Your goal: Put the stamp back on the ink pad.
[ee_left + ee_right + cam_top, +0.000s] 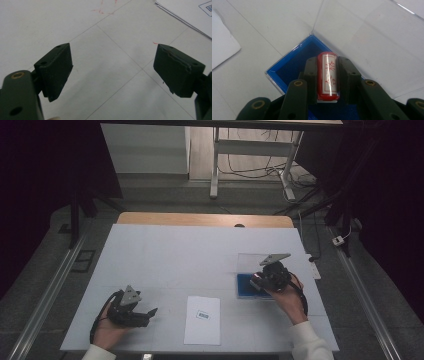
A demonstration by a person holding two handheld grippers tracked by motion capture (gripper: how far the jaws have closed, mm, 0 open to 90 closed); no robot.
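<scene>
Stamp (328, 75) first: I see a short red cylinder with a white label and red characters, lying lengthwise between the jaws of my right gripper (328, 77), which are clamped on its sides. It sits low over a blue ink pad (287, 66) in a clear box near the table's right edge, the box's see-through lid (372, 37) folded open toward the far edge. Nothing blocks the pad. A white sheet (202, 320) with a small printed mark lies at the near edge, mid-table. My left gripper (145, 312) rests near the near-left corner, jaws wide apart over bare table (165, 255).
</scene>
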